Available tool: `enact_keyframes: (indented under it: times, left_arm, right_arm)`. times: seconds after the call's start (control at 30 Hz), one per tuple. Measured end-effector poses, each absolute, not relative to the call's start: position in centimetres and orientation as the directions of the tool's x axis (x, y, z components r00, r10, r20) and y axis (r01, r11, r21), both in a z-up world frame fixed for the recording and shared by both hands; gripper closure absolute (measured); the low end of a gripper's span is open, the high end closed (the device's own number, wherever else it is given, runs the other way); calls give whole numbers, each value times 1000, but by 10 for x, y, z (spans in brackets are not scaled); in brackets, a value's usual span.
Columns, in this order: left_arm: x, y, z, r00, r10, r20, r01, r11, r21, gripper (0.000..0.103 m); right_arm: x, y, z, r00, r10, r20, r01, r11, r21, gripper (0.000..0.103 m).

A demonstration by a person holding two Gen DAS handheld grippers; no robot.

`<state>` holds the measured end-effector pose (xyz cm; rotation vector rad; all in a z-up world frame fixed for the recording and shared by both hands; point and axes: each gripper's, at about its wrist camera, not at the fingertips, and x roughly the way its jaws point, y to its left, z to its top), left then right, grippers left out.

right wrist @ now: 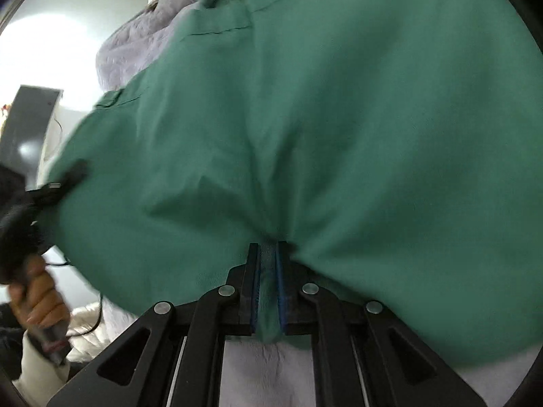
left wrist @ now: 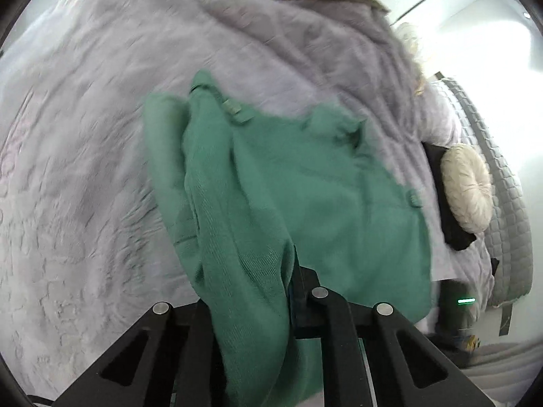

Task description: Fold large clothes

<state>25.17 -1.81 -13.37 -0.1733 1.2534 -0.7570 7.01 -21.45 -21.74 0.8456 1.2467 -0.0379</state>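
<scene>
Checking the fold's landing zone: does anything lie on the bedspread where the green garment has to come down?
Nothing visible does. The lavender quilted bedspread around the green cloth garment is bare; the round cream cushion sits off at the bed's edge.

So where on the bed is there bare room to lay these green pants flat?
The lavender quilt is bare across the wide stretch left of the green pants. Beyond them it is bunched into a heap. To the right is crowded: a round cream cushion and something black sit near the bed edge.
</scene>
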Motion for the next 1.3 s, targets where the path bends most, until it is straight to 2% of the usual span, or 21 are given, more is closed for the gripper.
enact_keyframes:
  times: [0.23, 0.4, 0.5, 0.63, 0.8, 0.87, 0.9, 0.93, 1.1, 1.13, 1.17, 1.2, 1.23, 1.3]
  left_arm:
    - [213, -108, -66, 148, -630, -762, 603, 668, -436, 88]
    - [174, -203, -41, 100, -660, -744, 733, 554, -393, 88]
    - [146, -263, -52, 38, -649, -760, 790, 485, -375, 88]
    - [108, -330, -86, -9, -589, -808, 839, 435, -327, 88]
    - [77, -372, -120, 33, -479, -877, 869, 447, -211, 87]
    - [72, -372, -118, 37, -483, -875, 872, 444, -208, 70]
    - [72, -371, -114, 15, -502, -865, 866, 438, -240, 47]
    - [71, -369, -105, -3, -543, -840, 856, 433, -282, 34]
    - [70, -362, -71, -17, -619, -785, 866, 384, -322, 33]
    - [71, -357, -64, 7, -630, -777, 864, 395, -313, 33]
    - [77, -349, -57, 39, -640, -768, 857, 416, -303, 33]
    - [80, -342, -55, 59, -642, -764, 850, 434, -299, 33]
    - [86, -330, -52, 92, -640, -763, 834, 468, -292, 33]
    - [104, -304, -54, 154, -619, -770, 790, 545, -280, 33]
  right_arm:
    - [32, -245, -206, 463, 509, -725, 460, 562, 688, 98]
    - [-22, -289, -172, 556, 400, -729, 460, 582, 670, 96]
    - [-60, -320, -170, 596, 347, -724, 505, 539, 674, 94]
    - [-99, -349, -191, 627, 351, -696, 557, 423, 715, 93]
    - [-107, -363, -203, 659, 375, -652, 541, 366, 758, 94]
    - [-107, -363, -206, 663, 385, -642, 535, 356, 766, 94]
    - [-109, -366, -207, 664, 389, -639, 535, 351, 769, 93]
    - [-111, -368, -209, 665, 393, -636, 535, 343, 772, 93]
    - [-103, -396, -200, 682, 356, -639, 549, 329, 769, 93]
    - [-108, -403, -198, 698, 339, -630, 545, 318, 775, 88]
    - [-114, -410, -197, 722, 323, -612, 537, 295, 790, 71]
    - [-120, -417, -197, 750, 308, -585, 527, 256, 811, 59]
    - [-126, -424, -198, 778, 298, -553, 510, 214, 833, 43]
    - [-133, -437, -203, 823, 287, -489, 473, 129, 872, 43]
